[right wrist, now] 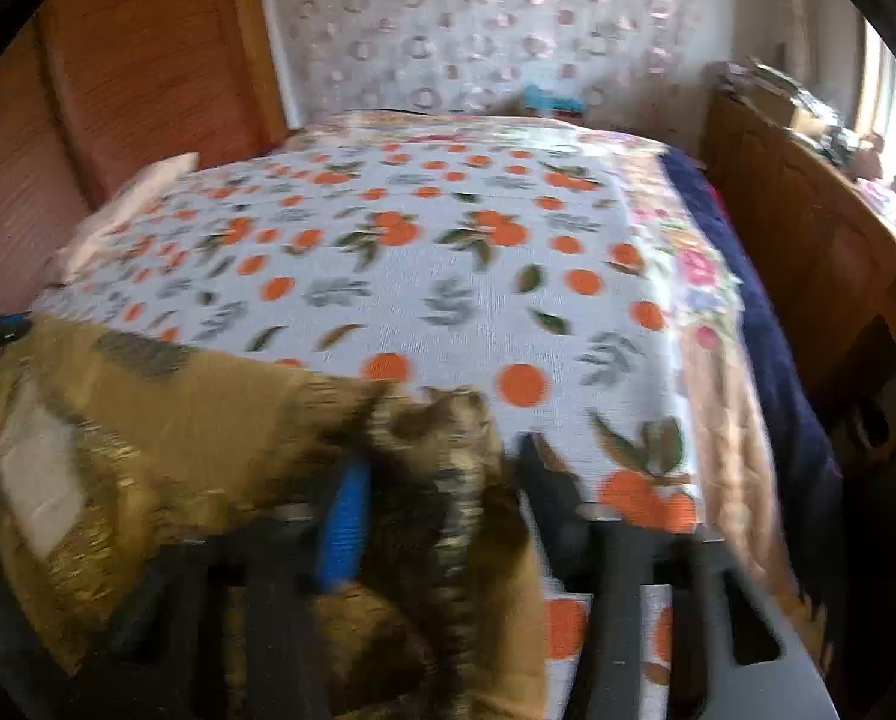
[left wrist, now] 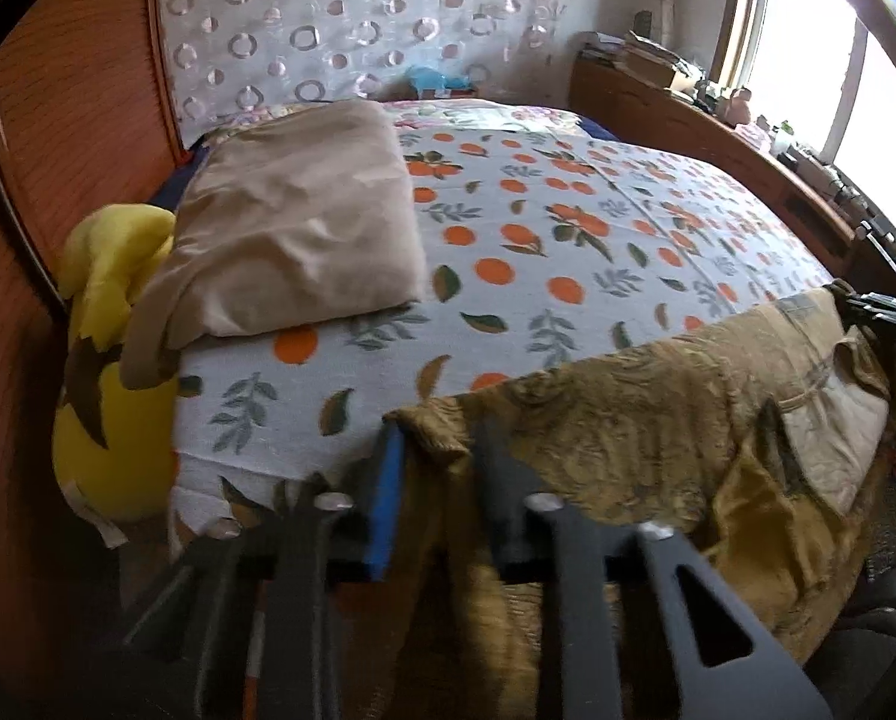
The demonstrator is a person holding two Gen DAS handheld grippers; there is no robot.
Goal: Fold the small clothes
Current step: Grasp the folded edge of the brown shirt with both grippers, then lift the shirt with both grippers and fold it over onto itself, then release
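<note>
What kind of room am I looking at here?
Most likely a bedroom at home: a bed with an orange-print cover fills the view, a pillow and a yellow soft toy lie at its side, and a cluttered wooden shelf runs under the window.

blurred: right-wrist view | cut off: garment (left wrist: 628, 450) lower edge

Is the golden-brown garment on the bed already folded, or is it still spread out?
Spread out, not folded. The golden-brown garment lies wide and wrinkled along the near edge of the bed, one rumpled layer.
</note>
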